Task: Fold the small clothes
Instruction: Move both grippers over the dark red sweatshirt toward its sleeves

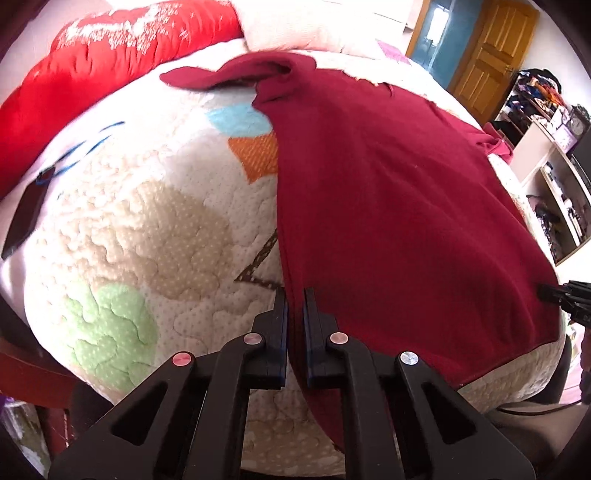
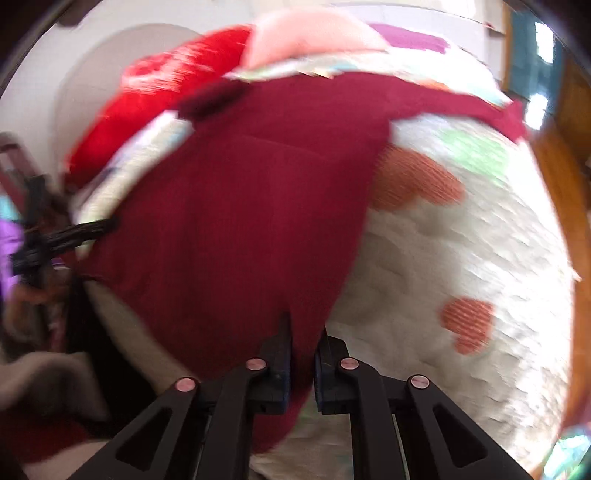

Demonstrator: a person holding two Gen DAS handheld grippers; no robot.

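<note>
A dark red garment lies spread on a quilted bed cover, one sleeve stretched out at the far left. My left gripper is shut on the garment's near left hem corner. My right gripper is shut on the garment at its near right hem corner. The right gripper also shows at the right edge of the left wrist view, at the cloth's edge. The left gripper shows at the left of the right wrist view. The right wrist view is blurred.
A bright red blanket and a pale pillow lie at the bed's far end. A dark flat object lies at the left on the cover. Shelves with clutter and a wooden door stand to the right.
</note>
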